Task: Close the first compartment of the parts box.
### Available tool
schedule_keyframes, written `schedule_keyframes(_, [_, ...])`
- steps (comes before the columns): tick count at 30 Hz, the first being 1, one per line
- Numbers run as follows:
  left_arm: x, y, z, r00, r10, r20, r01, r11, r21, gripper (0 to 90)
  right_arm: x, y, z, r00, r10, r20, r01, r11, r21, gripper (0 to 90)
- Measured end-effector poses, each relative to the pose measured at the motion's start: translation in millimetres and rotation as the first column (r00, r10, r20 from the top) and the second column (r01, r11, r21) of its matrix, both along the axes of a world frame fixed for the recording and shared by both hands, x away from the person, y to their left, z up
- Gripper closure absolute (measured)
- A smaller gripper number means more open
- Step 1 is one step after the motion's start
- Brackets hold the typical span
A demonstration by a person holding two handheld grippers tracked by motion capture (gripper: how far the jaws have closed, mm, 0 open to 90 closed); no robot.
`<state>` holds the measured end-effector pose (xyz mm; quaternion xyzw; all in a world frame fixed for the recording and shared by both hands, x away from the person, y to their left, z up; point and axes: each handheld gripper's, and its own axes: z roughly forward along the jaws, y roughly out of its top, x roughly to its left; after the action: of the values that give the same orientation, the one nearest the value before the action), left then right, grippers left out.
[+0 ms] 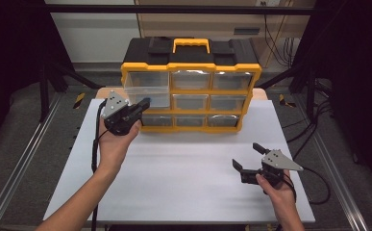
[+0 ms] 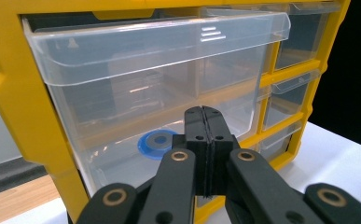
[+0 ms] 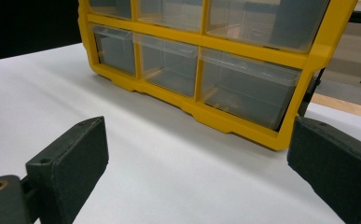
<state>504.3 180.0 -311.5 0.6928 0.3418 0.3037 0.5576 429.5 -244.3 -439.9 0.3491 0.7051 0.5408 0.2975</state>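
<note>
A yellow and black organizer (image 1: 191,67) with clear drawers stands at the back of the white table (image 1: 183,168). Its top-left drawer (image 1: 147,89) is pulled partway out. My left gripper (image 1: 145,102) is shut with nothing between its jaws. In the left gripper view its tips (image 2: 205,112) point at the lower front of that clear drawer (image 2: 159,60); contact cannot be told. A blue ring-shaped disc (image 2: 156,141) shows through the clear plastic, in which drawer I cannot tell. My right gripper (image 1: 248,156) rests low near the table's right front, open and empty, facing the organizer (image 3: 243,46).
The other drawers sit closed in the yellow frame. A yellow carry handle (image 1: 191,44) tops the organizer. Black frame posts and cables run along both sides of the table. Bare white tabletop lies between the two hands.
</note>
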Motion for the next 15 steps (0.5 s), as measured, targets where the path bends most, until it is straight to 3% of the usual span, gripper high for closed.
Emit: schedule_keyframes(15, [4.7,-1.1,0.6,1.0,0.006,-0.001,-0.006,1.0,-0.001,90.0,-0.1,-0.5,0.0,1.0,-0.001,-0.002,0.001,1.0,0.002,5.7])
